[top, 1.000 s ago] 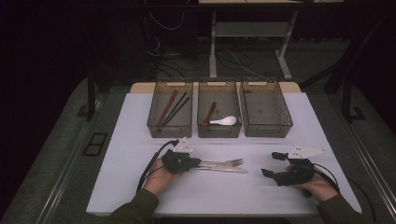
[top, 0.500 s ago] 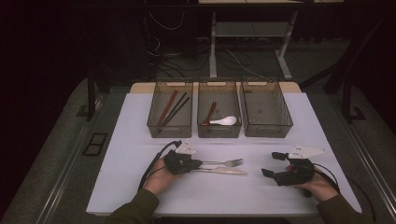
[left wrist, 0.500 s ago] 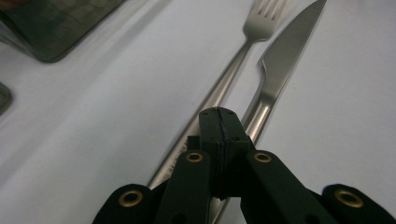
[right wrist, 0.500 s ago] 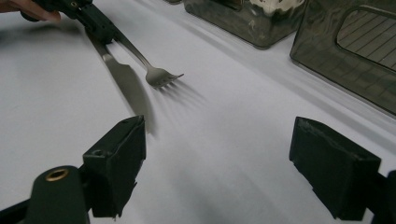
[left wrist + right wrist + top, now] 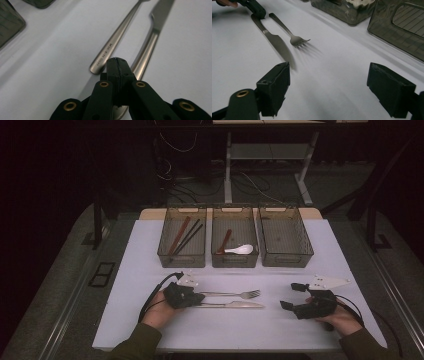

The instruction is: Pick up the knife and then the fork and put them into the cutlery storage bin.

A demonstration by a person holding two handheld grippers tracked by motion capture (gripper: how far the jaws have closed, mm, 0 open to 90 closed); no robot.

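Note:
A steel fork (image 5: 230, 294) and a steel knife (image 5: 235, 304) lie side by side on the white table (image 5: 225, 330), handles pointing left. My left gripper (image 5: 199, 298) sits at the handle ends. In the left gripper view its jaws are shut (image 5: 117, 62), pads pressed together, just over the knife handle (image 5: 146, 57), with the fork handle (image 5: 112, 45) beside them. Nothing shows between the pads. My right gripper (image 5: 290, 296) rests low on the table to the right, open and empty (image 5: 329, 92), facing the knife blade (image 5: 274, 40) and fork tines (image 5: 298, 40).
Three smoky plastic bins stand in a row behind the cutlery. The left bin (image 5: 181, 265) holds chopsticks, the middle bin (image 5: 235, 265) holds a white spoon (image 5: 240, 249) and a brown utensil, and the right bin (image 5: 287, 264) looks bare. Cables trail from both grippers.
My left gripper has edged a little to the left along the handles. The fork, the knife and the right gripper lie as before.

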